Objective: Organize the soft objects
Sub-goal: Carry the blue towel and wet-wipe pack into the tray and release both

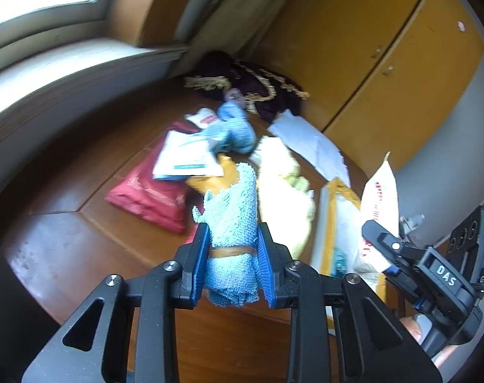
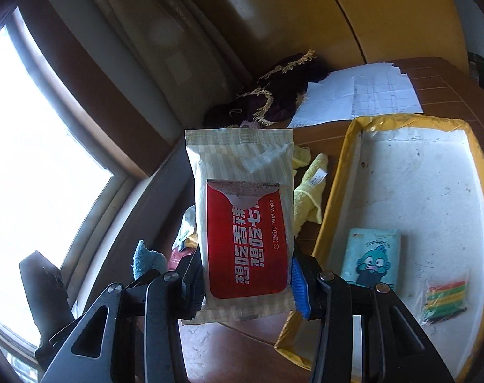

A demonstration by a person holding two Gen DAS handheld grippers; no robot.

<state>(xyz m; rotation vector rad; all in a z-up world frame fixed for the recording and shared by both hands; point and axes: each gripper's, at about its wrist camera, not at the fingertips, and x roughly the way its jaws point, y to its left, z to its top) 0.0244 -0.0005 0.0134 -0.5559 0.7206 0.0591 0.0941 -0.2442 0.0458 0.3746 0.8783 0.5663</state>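
Here the left gripper (image 1: 232,252) has its blue pads pressed against both sides of a rolled light-blue towel (image 1: 234,223) bound by a tan band, holding it above the wooden table (image 1: 82,239); the right gripper (image 2: 245,277) is clamped on a wet-wipe pack (image 2: 242,220) with a red label, held upright; beyond the towel lie a yellow cloth (image 1: 280,188), a red folded cloth (image 1: 146,191), a white packet (image 1: 184,156) and a blue-grey soft item (image 1: 232,131), all near one another; to the right of the pack sits a yellow-rimmed tray (image 2: 334,185) holding a light-blue tissue pack (image 2: 371,255) and a bag of coloured sticks (image 2: 446,300); farther back lie white papers (image 2: 363,95) and a dark fringed cloth (image 2: 273,95).
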